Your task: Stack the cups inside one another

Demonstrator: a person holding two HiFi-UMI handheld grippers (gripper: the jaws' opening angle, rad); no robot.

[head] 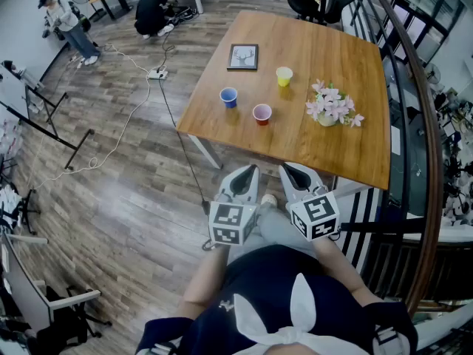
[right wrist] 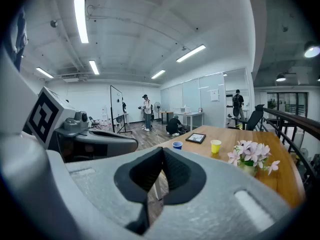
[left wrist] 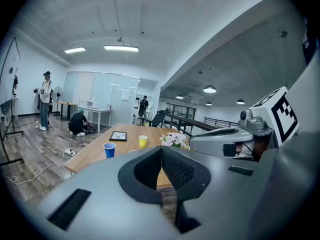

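- left gripper (head: 244, 177) and right gripper (head: 297, 174): fingers (left wrist: 142, 169) pressed together, empty.
- red cup (head: 262, 114), nearest, stands well ahead on the worktop (head: 318, 43), slightly nearer the left gripper.

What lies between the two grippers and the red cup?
Head view: only a strip of wood floor and bare tabletop separate the left gripper and right gripper from the red cup.
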